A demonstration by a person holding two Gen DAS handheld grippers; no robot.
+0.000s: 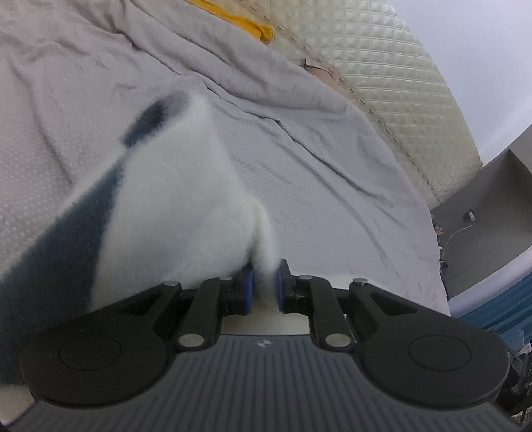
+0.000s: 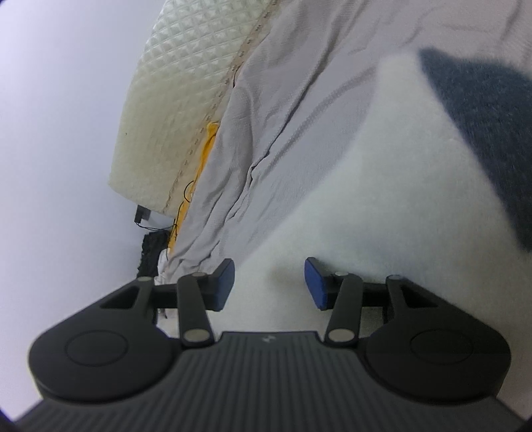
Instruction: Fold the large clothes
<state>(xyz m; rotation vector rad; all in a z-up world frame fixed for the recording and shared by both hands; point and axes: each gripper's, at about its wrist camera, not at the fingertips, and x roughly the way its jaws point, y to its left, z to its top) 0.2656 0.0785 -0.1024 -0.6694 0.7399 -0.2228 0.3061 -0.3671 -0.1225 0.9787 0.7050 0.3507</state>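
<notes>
A fluffy white garment [image 1: 173,206] with a dark blue band [image 1: 66,239] rises from my left gripper [image 1: 266,285], whose blue pads are shut on a bunched edge of it. The cloth hangs up and to the left over the grey bed sheet [image 1: 316,182]. In the right wrist view the same white garment [image 2: 382,182] with its dark blue part [image 2: 492,126] spreads over the sheet [image 2: 299,83]. My right gripper [image 2: 269,282] is open; white cloth shows in the gap between its blue pads, and the pads do not press on it.
A cream quilted headboard [image 1: 399,76] [image 2: 179,99] borders the bed. A yellow cloth [image 1: 246,20] [image 2: 207,143] is tucked along that edge. A black plug and thin cables [image 2: 156,226] hang by the bed corner. Grey furniture [image 1: 492,206] stands beyond the bed.
</notes>
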